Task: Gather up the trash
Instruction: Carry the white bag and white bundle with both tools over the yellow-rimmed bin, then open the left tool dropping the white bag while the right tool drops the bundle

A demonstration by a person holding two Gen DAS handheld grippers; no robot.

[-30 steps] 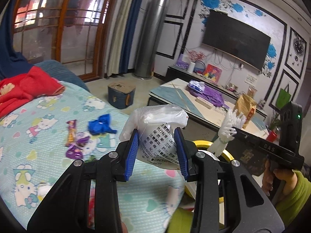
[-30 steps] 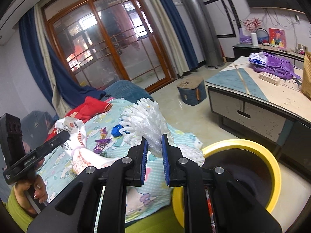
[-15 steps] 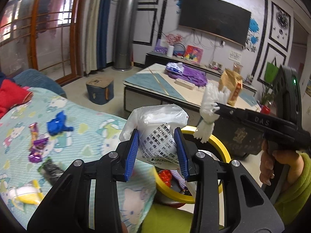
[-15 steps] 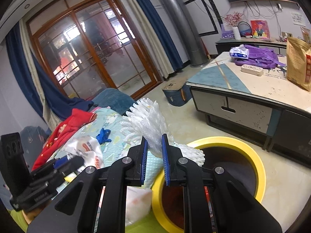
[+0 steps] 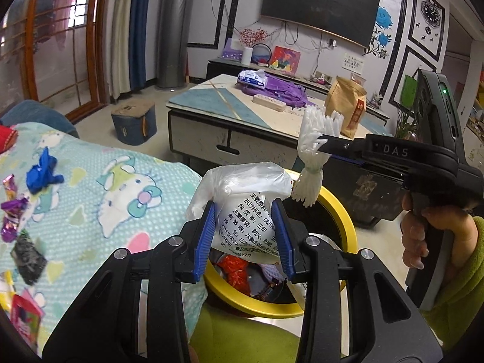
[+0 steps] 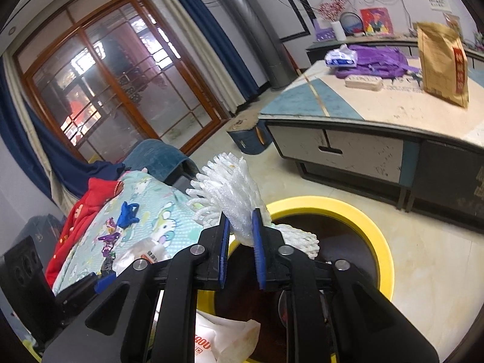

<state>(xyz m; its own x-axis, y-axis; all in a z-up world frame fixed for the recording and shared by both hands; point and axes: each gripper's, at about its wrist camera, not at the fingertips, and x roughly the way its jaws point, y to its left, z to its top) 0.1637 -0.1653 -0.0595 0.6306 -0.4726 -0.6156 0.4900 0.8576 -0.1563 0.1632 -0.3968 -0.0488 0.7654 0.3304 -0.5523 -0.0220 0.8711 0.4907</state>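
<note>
Left wrist view looks down along the left tongs [image 5: 246, 233], whose blue pads are clenched on a crumpled white plastic bag printed with black text [image 5: 242, 196], held over the near rim of a round yellow-rimmed trash bin [image 5: 338, 208]. Red and dark wrappers already lie inside the bin, beneath the bag. To the right, a hand [image 5: 416, 236] in a green sleeve grips the black handle of the right tongs [image 5: 317, 148], which carry a white foam net sleeve [image 5: 311, 163] above the far side of the bin's opening.

Right wrist view shows the right tongs [image 6: 240, 236] with jaws that have just been easing open a little; the foam net sleeve [image 6: 230, 199] is between the blue pads and they press on it, its frayed ends fanning out above and to the right. The bin's yellow rim [image 6: 357, 220] curves directly below and beyond the fingertips. A crumpled white wrapper with orange lettering [image 6: 224, 338] lies at the lower edge, between the tongs' black arms.

Beside the bin, a bed covered in a pale blue cartoon-cat sheet [image 5: 99, 199] carries more litter: a crumpled blue scrap [image 5: 42, 172], purple sweet wrappers [image 5: 12, 211] and a dark crumpled piece [image 5: 28, 255]. Across the floor stands a low coffee surface [image 5: 242, 112] bearing a brown paper bag [image 5: 346, 109] and a purple cloth [image 5: 278, 93].
</note>
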